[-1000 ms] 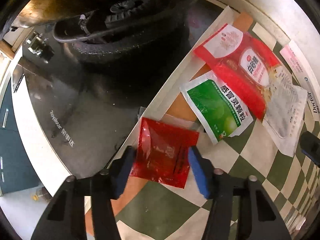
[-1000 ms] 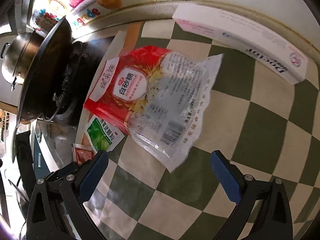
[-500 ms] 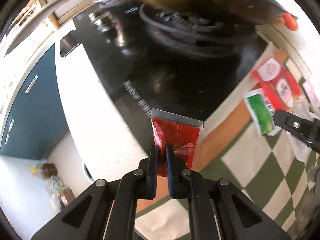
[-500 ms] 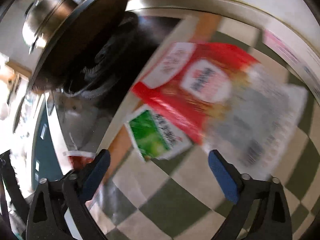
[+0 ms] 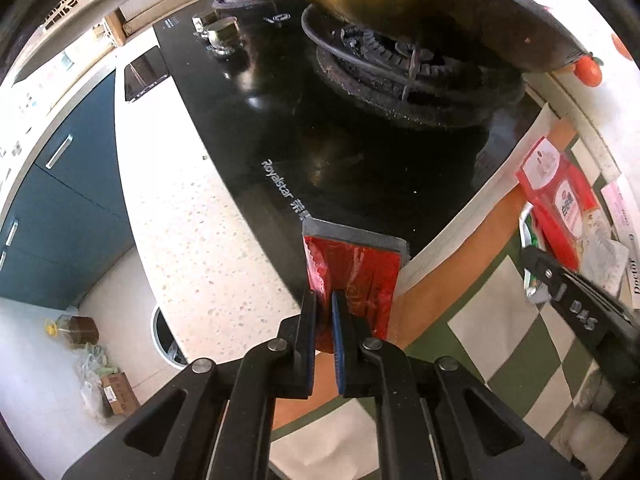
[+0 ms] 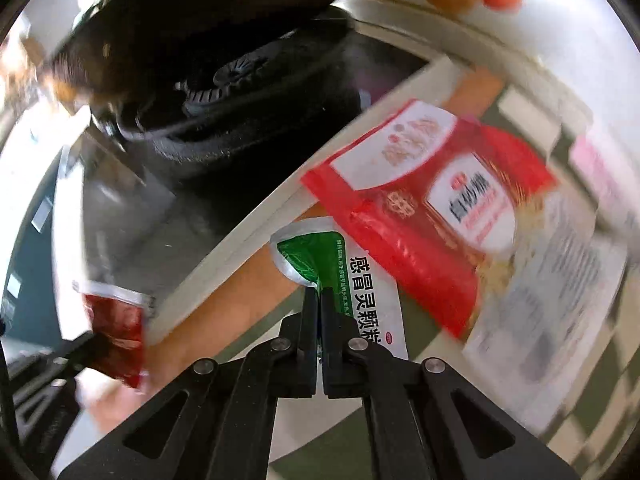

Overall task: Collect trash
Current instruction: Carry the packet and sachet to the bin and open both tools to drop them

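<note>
The red sachet (image 5: 352, 276) is pinched at its near edge by the left gripper (image 5: 325, 322), whose jaws are closed on it; it is carried clear of the surface, above the front edge of the black hob (image 5: 320, 152), its long axis running away from the fingers. The green sachet (image 6: 340, 276) is caught by the right gripper (image 6: 320, 312), whose jaws have just been closing and are now shut on its bent-up near edge; the rest of it lies on the checked cloth (image 6: 568, 408), close to the cloth's hob-side edge, with its far side touching the large red-and-clear bag (image 6: 440, 216). That bag, judged the remaining trash, lies beyond the green sachet, nearer the right hand, its length running along the cloth towards the wall. Open room is seen over the pale countertop (image 5: 180, 220) in front of the hob. A round opening (image 5: 166, 340) shows below the countertop's front edge, possibly a bin; it cannot be told for certain.
</note>
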A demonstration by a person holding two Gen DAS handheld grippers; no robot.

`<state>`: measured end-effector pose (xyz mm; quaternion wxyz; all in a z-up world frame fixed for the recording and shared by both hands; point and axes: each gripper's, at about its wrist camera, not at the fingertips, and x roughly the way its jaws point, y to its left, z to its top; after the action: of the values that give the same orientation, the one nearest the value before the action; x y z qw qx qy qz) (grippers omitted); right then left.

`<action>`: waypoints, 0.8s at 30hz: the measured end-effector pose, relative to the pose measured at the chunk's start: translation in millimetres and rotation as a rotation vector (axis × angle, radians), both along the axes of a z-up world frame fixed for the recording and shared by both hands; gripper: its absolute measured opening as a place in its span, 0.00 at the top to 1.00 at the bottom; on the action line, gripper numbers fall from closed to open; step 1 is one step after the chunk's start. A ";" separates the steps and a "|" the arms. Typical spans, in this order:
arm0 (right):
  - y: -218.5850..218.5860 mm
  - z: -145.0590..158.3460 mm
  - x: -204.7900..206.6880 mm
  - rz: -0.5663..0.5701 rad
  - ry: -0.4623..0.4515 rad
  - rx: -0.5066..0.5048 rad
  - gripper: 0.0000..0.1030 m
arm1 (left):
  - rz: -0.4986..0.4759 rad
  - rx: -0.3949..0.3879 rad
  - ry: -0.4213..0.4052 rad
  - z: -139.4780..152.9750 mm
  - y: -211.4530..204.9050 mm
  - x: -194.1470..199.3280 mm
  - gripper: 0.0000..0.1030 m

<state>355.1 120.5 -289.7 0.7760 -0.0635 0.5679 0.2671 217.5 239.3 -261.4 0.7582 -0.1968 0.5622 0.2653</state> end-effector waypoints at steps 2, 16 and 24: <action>-10.3 9.0 -7.5 -0.029 0.036 0.064 0.99 | -0.008 0.004 -0.019 12.1 0.0 -8.6 0.96; 15.5 73.8 -113.3 0.058 0.195 0.328 0.99 | 0.086 0.026 -0.109 57.4 62.2 -117.7 0.96; 130.4 31.3 -211.8 0.253 0.297 0.312 0.99 | 0.295 0.018 -0.070 28.2 152.4 -241.3 0.96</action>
<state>143.3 250.9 -258.4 0.6449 0.0265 0.6149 0.4531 -23.8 391.7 -233.1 0.7317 -0.2795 0.4982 0.3719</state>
